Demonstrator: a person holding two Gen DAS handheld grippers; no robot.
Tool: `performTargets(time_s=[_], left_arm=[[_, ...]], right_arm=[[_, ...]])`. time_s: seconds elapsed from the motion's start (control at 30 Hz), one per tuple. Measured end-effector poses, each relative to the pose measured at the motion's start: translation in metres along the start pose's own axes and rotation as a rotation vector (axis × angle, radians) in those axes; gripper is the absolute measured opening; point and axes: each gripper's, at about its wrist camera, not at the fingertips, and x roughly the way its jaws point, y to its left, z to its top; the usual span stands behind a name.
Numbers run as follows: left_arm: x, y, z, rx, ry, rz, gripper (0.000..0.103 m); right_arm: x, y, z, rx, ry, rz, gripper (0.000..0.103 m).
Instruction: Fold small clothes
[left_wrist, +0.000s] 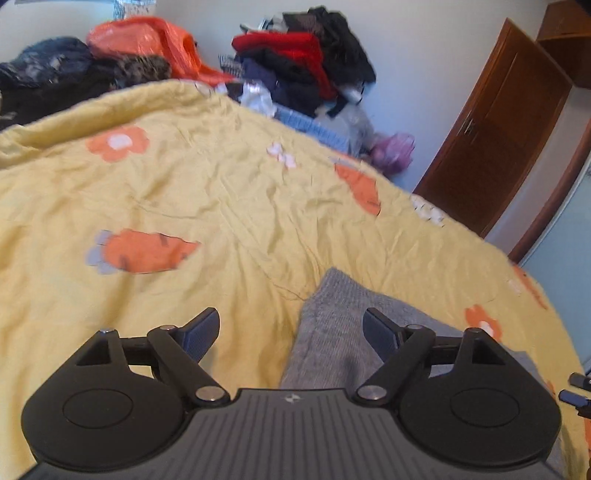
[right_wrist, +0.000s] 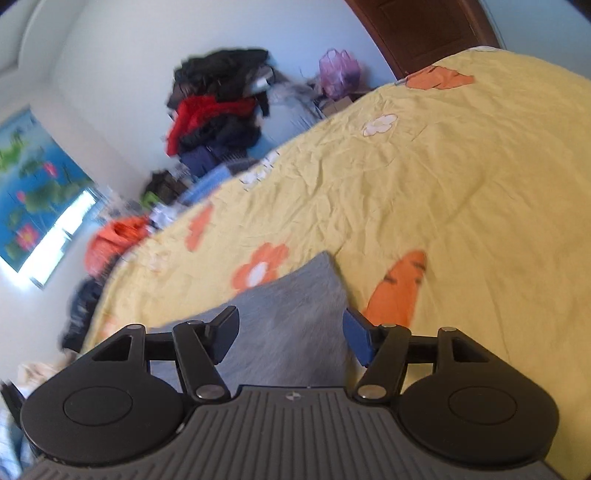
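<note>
A small grey knit garment (left_wrist: 328, 332) lies on a yellow bedspread (left_wrist: 221, 206) printed with orange carrots and flowers. My left gripper (left_wrist: 291, 325) is open above the garment's left edge, holding nothing. In the right wrist view the same grey garment (right_wrist: 288, 321) lies flat with a corner pointing away. My right gripper (right_wrist: 290, 328) is open just over it, its fingers apart on either side of the cloth, holding nothing. Part of the right gripper's fingers (left_wrist: 576, 391) shows at the right edge of the left wrist view.
A pile of red, black and blue clothes (left_wrist: 303, 62) stands against the far wall beyond the bed, also in the right wrist view (right_wrist: 218, 107). An orange bag (left_wrist: 147, 40) and dark clothes (left_wrist: 55, 74) lie at the bed's far left. A brown wooden door (left_wrist: 498, 133) stands right.
</note>
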Motion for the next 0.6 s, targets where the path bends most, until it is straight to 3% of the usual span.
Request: performTargets(time_s=[0.1,0.13,0.17,0.2,0.23,0.37,0.47,0.5,0.53,0.6], left_arm=[[0.03,-0.02,0.001,0.068,0.006,0.004,0.085],[0.037,-0.026,0.0,0.086,0.023,0.016,0.083],[0.044,-0.03,-0.002,0.105,0.046,0.013,0.064],[0.051,-0.033,-0.003,0.121,0.072,0.001,0.023],[0.057,-0.034,-0.005,0.138,0.093,0.0,0.017],[0.053,-0.03,-0.009,0.166,0.037,0.046,0.013],[0.052,-0.027,-0.005,0.158,0.047,0.039,0.016],[0.049,-0.031,-0.006,0.184,0.044,0.055,0.016],[0.043,-0.035,-0.006,0.21,0.035,0.076,0.018],[0.024,-0.044,-0.007,0.256,-0.016,0.121,0.021]], right_arm=[[0.054,0.002,0.009,-0.035,0.098,-0.092,0.066],[0.062,0.005,0.008,-0.064,0.091,-0.087,0.065],[0.066,0.009,0.007,-0.088,0.078,-0.084,0.064],[0.07,0.012,0.006,-0.097,0.09,-0.079,0.053],[0.071,0.014,0.003,-0.109,0.093,-0.06,0.023],[0.066,0.017,-0.004,-0.176,0.04,-0.087,0.017],[0.065,-0.003,-0.003,-0.097,0.035,-0.072,0.016],[0.064,-0.005,-0.004,-0.083,0.035,-0.066,0.02],[0.062,-0.004,-0.004,-0.068,0.035,-0.061,0.033],[0.048,0.005,-0.004,-0.05,0.007,-0.084,0.048]])
